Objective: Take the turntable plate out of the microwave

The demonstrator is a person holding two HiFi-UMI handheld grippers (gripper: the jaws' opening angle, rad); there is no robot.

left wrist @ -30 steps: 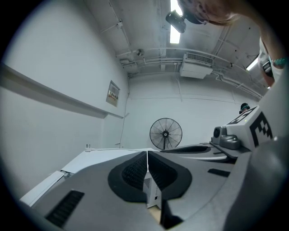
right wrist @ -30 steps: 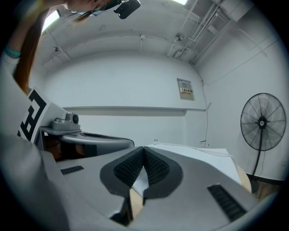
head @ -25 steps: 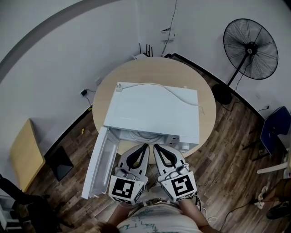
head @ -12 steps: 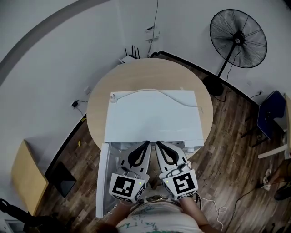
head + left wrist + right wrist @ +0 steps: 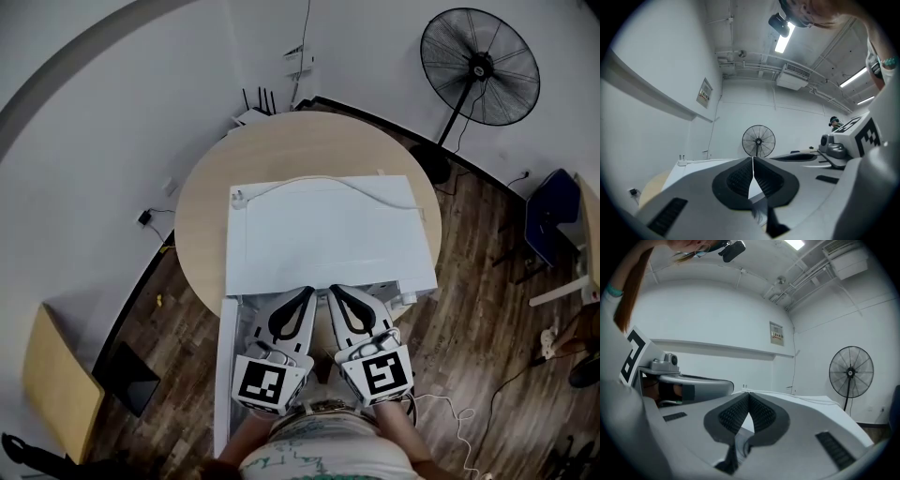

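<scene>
Head view: left gripper (image 5: 302,296), right gripper (image 5: 335,292) at microwave (image 5: 328,234) mouth, jaws pinched together, empty. Turntable plate unseen, presumably inside. Likely glass: heavy, slick, breakable; take it by the rim.

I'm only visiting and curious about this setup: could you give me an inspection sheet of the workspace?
Surface: round wooden table, largely covered by the microwave.
Job's things: white microwave, its door swung open; turntable plate not in view.
Clutter: nothing seen.
Grippers: left tongs and right tongs both shut, empty, side by side at the microwave's open front.
Cables: white cable lying across the microwave's top; loose floor cable near the person.
Surroundings: standing fan, router by the wall, blue chair, wood floor.
</scene>
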